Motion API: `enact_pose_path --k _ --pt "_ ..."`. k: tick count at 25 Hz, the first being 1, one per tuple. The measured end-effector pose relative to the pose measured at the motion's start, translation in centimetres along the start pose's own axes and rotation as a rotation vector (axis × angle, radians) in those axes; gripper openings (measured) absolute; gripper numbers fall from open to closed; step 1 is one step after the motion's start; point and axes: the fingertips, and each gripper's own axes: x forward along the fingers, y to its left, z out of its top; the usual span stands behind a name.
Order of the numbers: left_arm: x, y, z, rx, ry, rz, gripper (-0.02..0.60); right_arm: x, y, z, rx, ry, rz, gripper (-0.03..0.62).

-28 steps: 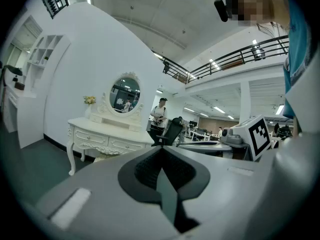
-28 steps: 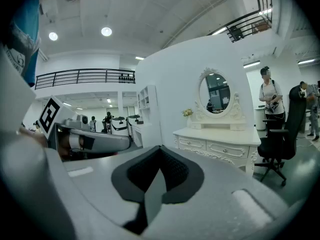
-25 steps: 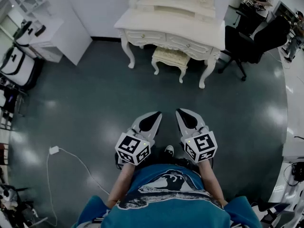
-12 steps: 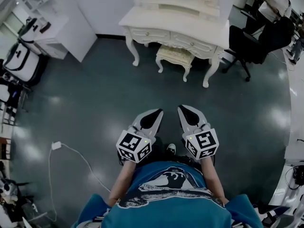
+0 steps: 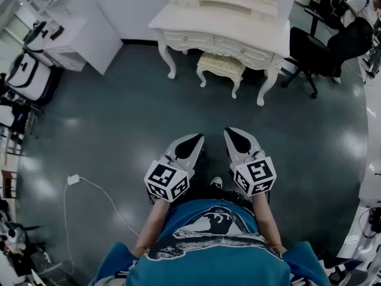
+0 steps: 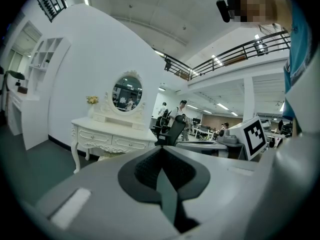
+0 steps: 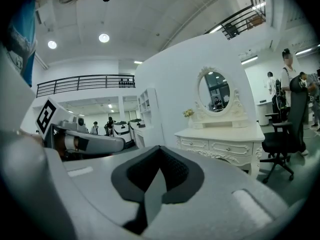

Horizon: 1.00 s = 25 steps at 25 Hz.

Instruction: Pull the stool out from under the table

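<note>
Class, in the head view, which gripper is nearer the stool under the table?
Right, narrowly. The right gripper sits across the floor, almost straight in line with the stool; the left gripper is as far back but further left in the picture. Both are shut, touching nothing.

Dark grey glossy floor (image 5: 119,118), light patches reflected. White curved wall (image 5: 128,11) behind. White shelf unit (image 5: 77,40) at left, black office chair (image 5: 315,52) at right. White cable (image 5: 95,198) lies on floor, lower left.
</note>
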Motion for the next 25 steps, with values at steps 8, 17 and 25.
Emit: enact_pose_path --k 8,17,25 --pt "2.8 3.3 0.1 0.003 0.028 -0.012 0.012 3.1 -2.0 0.2 0.017 0.007 -0.014 0.003" --pt "11.5 8.8 3.2 0.003 0.064 -0.103 0.012 8.6 -9.7 2.3 0.063 0.014 -0.143 0.003" --pt "16.9 15.9 5.3 0.005 0.107 -0.155 0.012 15.2 -13.6 2.7 0.104 0.063 -0.220 0.002"
